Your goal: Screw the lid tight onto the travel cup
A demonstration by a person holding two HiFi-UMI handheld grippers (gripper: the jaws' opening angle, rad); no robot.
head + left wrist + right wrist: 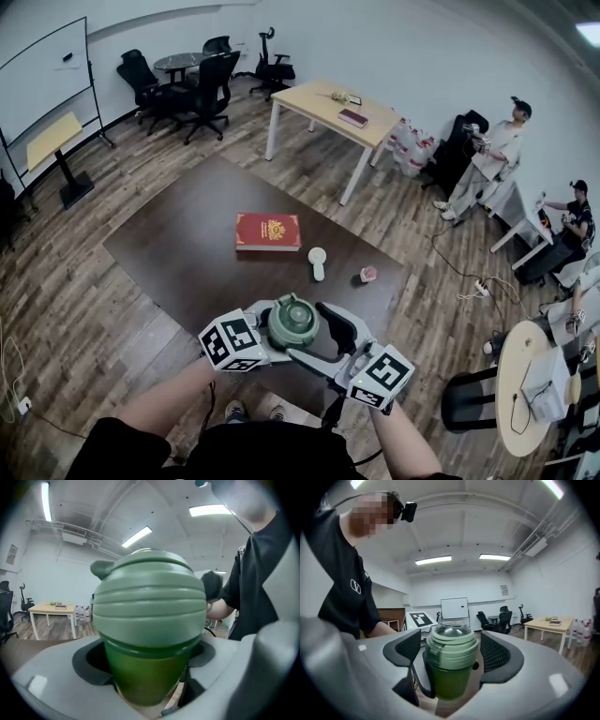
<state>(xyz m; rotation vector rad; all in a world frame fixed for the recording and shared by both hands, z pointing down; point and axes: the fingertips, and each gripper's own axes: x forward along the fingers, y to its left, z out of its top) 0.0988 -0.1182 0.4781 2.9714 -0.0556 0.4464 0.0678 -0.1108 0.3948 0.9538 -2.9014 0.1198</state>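
Glowing brightly and evenly under ceiling strip lights [433, 560], bending into dark fisheye corners, flaring at one upper edge, softening the near travel cup [149, 620].

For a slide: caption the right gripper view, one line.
Open right tongs flank the pale lid seated on the green travel cup, not yet gripping it.

We see the left gripper [278, 330] clasping the lidded green travel cup [292, 322], with the right gripper [317, 336] setting its jaws to either side. Beyond both grippers, on the dark table [178, 253], lie a red book [268, 232], a white object [318, 262] and a small pink object [367, 274].
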